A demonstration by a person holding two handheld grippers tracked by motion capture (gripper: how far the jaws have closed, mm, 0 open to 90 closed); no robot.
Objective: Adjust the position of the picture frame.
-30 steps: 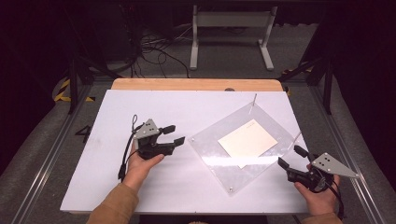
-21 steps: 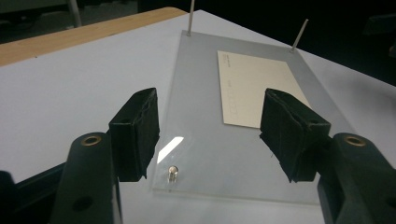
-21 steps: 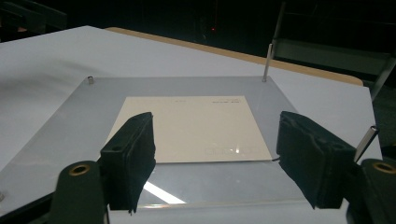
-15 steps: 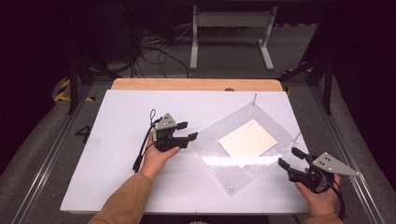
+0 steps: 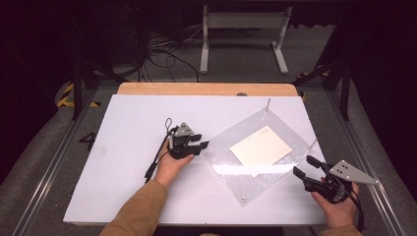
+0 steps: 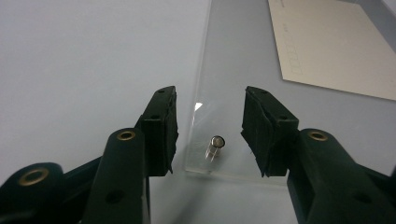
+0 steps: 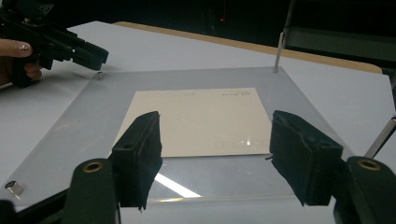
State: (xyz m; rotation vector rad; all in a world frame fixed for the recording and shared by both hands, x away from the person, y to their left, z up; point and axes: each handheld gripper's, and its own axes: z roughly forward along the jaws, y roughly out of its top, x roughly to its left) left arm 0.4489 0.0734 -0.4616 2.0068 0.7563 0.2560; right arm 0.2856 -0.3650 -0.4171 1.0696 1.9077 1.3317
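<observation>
A clear acrylic plate (image 5: 246, 174) lies turned like a diamond on the white table (image 5: 128, 132), with a cream card (image 5: 260, 146) on it. My left gripper (image 5: 203, 141) stands open at the plate's left corner. In the left gripper view its jaws (image 6: 210, 98) straddle a short metal peg (image 6: 214, 147) set in that corner without touching it. My right gripper (image 5: 303, 164) is open just off the plate's right edge. In the right gripper view it (image 7: 217, 123) points across the plate (image 7: 93, 121) at the card (image 7: 201, 121), with nothing held.
Thin metal pins rise from the plate's far corner (image 5: 266, 109) and right corner (image 5: 311, 145). Another short peg (image 5: 242, 199) sits at its near corner. A wooden strip (image 5: 206, 88) borders the table's far edge, with cables and a stand on the floor beyond.
My left gripper has travelled right across the table to the plate's left corner. The right gripper has hardly moved, and the plate and card lie as before.
</observation>
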